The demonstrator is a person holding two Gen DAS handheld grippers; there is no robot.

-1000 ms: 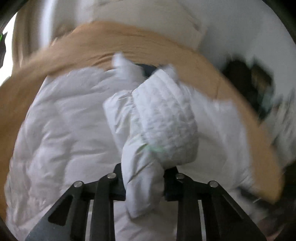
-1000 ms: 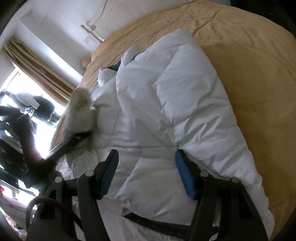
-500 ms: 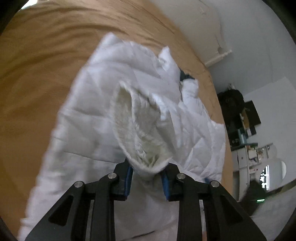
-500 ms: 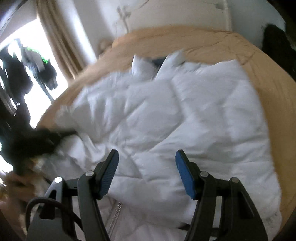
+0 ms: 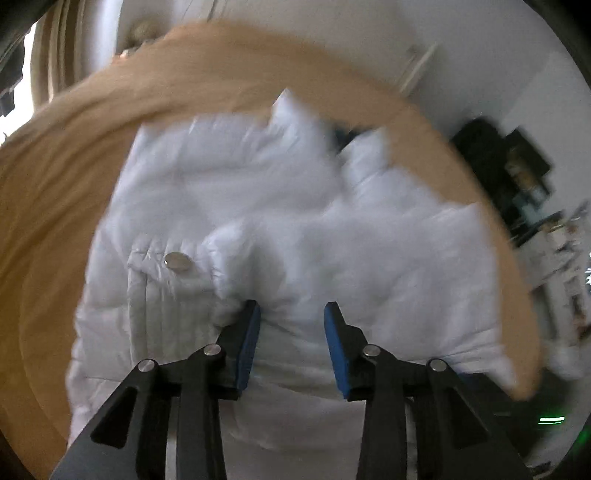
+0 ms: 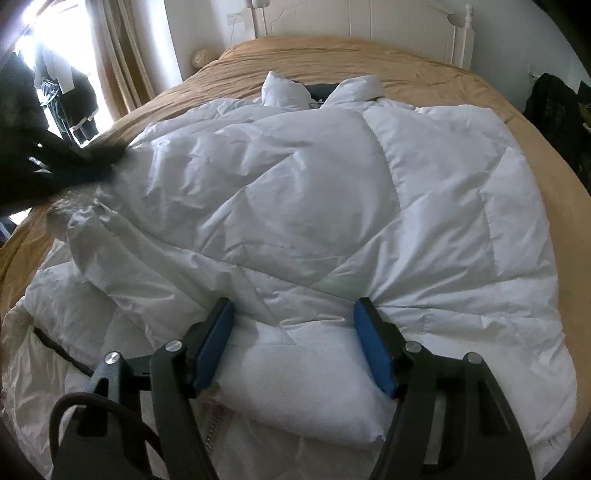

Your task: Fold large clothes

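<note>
White puffer coat [image 6: 317,206] spread across tan bedspread [image 6: 424,74], collar at far end toward headboard [image 6: 362,22]; sleeve folded over body, cuff at left edge. Silver snap [image 5: 176,261] on near-left panel in left view. Left gripper [image 5: 291,314] — jaws have just been opening, blue pads apart, fabric bulging between, not pinched. Right gripper [image 6: 293,314] spread wide over near hem, holding nothing. Curtain [image 6: 125,55] and bright window far left; dark clothes hanging there.

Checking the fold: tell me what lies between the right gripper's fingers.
Padded white jacket fabric lies between the open right gripper fingers, seen in the right wrist view.
</note>
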